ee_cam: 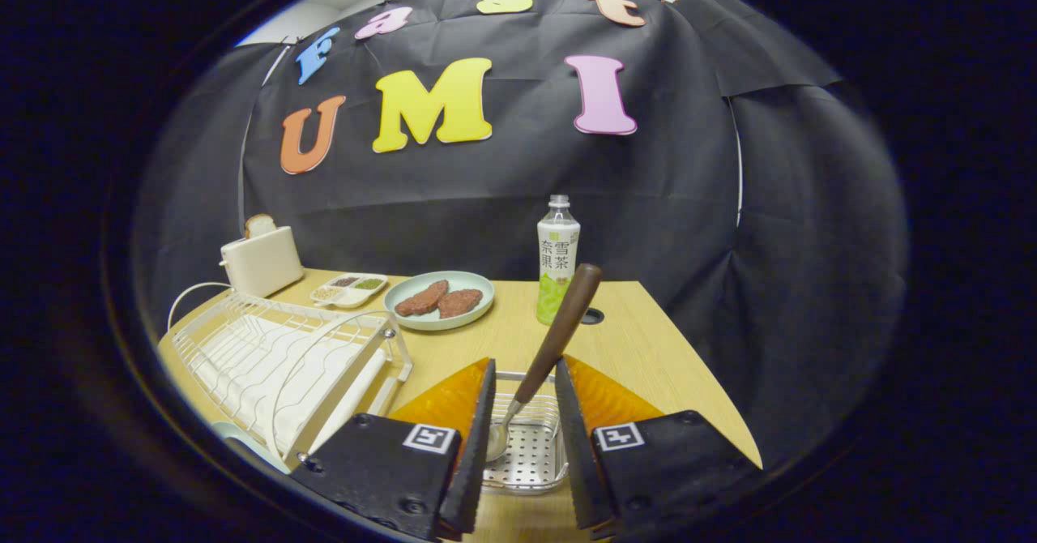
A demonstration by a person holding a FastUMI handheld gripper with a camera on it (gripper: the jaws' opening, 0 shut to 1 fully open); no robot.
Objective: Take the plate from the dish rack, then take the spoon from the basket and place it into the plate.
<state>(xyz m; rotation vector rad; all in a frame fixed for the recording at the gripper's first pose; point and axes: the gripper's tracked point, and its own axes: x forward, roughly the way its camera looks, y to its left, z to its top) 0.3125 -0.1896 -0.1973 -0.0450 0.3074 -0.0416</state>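
So the claw (522, 401) is spread open, hovering over the metal basket (527, 454) on the counter (648, 348). The spoon (544, 357) leans up between the fingers, bowl down in the basket, nothing squeezing it as far as I can see. Dish rack (283, 357) sits just left.

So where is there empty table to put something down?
Bare wood lies right of the bottle, out to the table edge, and between the green plate and the basket. It is crowded on the dish rack side. The gripper is open around the spoon.
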